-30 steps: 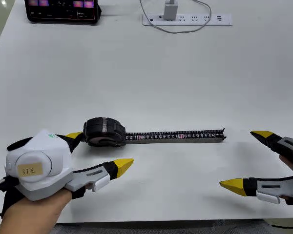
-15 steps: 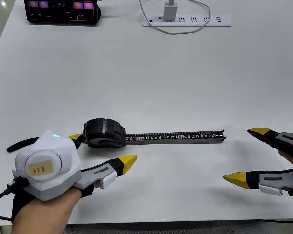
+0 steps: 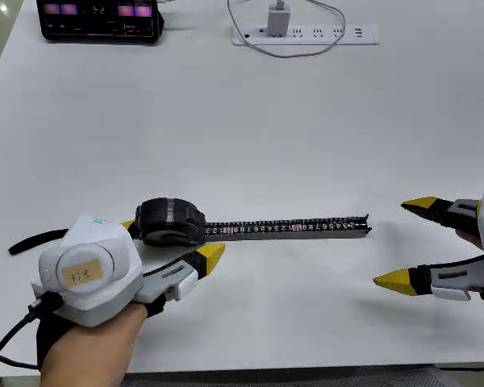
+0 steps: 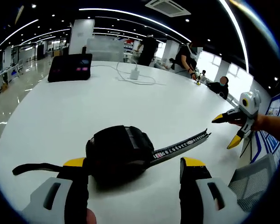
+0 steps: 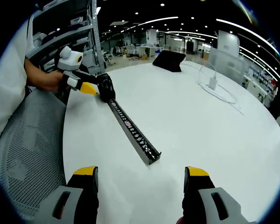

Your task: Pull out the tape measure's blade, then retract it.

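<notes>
The tape (image 3: 171,222) is seen lying on the white table (image 3: 306,121), toward the near edge and left of centre in the head view. Its blade (image 3: 286,227) is pulled out and lies flat on the table, running rightward from the black case to a hooked end. A black strap (image 3: 32,240) trails from the case's far side toward the left.

The left gripper (image 3: 168,241) is held at the case with its jaws spread wide. The case is straddled: one yellow tip is seen just beside its left flank, while the other is kept apart from it, near the start of the blade. In the left gripper view the tape (image 4: 121,151) is found between the two jaws of the left gripper (image 4: 133,162), with a gap on the right side; whether the left jaw touches the case cannot be told. Nothing is clamped.

The right gripper (image 3: 406,242) is held past the hooked end of the blade, apart from it, with its jaws wide and nothing between them. In the right gripper view the blade (image 5: 130,129) is seen running away from the right gripper (image 5: 141,171) toward the case (image 5: 105,86), its end lying short of the jaws.

At the table's far edge a power strip (image 3: 306,34) with a plugged charger (image 3: 278,16) and a dark screen (image 3: 99,18) are set.
</notes>
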Demonstrator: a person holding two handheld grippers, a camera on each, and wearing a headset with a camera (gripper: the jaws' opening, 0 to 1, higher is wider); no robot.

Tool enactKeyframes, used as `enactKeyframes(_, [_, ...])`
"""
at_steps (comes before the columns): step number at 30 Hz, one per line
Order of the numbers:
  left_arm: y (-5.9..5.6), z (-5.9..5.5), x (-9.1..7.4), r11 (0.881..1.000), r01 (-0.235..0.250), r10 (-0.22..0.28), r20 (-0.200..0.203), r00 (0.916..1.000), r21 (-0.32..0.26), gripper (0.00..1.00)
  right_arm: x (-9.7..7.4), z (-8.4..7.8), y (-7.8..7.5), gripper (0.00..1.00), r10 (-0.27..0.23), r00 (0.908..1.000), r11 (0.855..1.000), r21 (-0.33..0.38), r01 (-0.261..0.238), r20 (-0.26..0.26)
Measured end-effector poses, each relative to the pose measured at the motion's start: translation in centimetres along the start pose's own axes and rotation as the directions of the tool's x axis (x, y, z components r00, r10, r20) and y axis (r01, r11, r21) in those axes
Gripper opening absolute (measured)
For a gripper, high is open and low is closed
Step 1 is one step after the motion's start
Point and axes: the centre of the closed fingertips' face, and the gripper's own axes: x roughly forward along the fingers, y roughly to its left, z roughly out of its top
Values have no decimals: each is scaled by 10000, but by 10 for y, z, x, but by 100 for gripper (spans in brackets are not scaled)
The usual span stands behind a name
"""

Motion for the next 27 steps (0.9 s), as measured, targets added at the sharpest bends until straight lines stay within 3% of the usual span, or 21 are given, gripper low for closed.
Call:
enactKeyframes(14, [8,4,11,9955,-733,742,134,9972,-598,72,4,4,-9,63,561,9949,9917,-1104,-652,-835])
enactKeyframes(19, [12,6,13,9911,-953,974,183,9951,-930,70,5,6,-11,60,682,9937,9886,-1277,-793,-887])
enactKeyframes(27, [16,5,15,9874,-1261,1283,167,9916,-960,65,9,8,-15,54,832,9905,9813,-1643,-1006,-1097])
